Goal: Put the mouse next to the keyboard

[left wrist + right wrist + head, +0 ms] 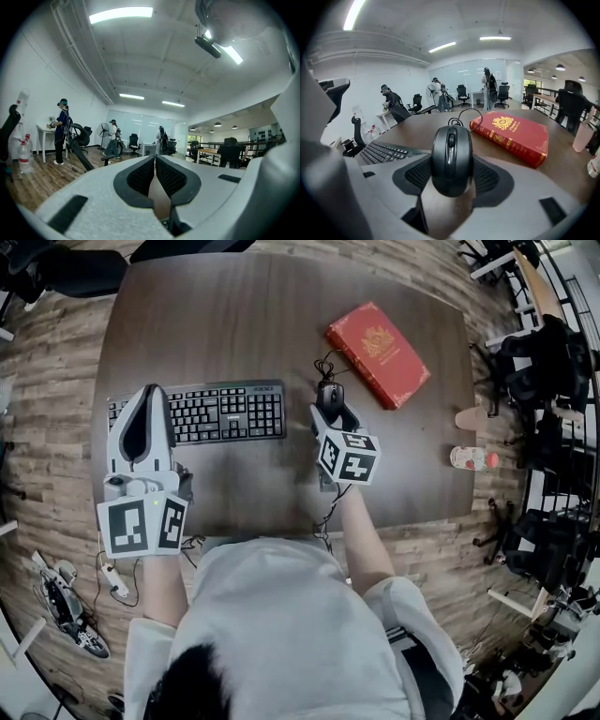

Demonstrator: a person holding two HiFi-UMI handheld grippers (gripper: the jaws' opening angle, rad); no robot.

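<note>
A black wired mouse [331,394] sits between the jaws of my right gripper [332,409], which is shut on its sides. It lies a short way right of the black keyboard [211,411] on the brown table [234,315]. In the right gripper view the mouse [451,157] fills the gap between the pads, with the keyboard [382,152] to its left. Whether the mouse rests on the table or hangs just above it I cannot tell. My left gripper [150,396] hovers over the keyboard's left end, shut with nothing in it. In the left gripper view its pads [140,176] meet at the tips.
A red book [378,354] lies beyond and right of the mouse, and shows as the red book [513,133] in the right gripper view. The mouse cable [325,363] curls toward it. A small bottle [472,458] stands near the table's right edge. Office chairs ring the table.
</note>
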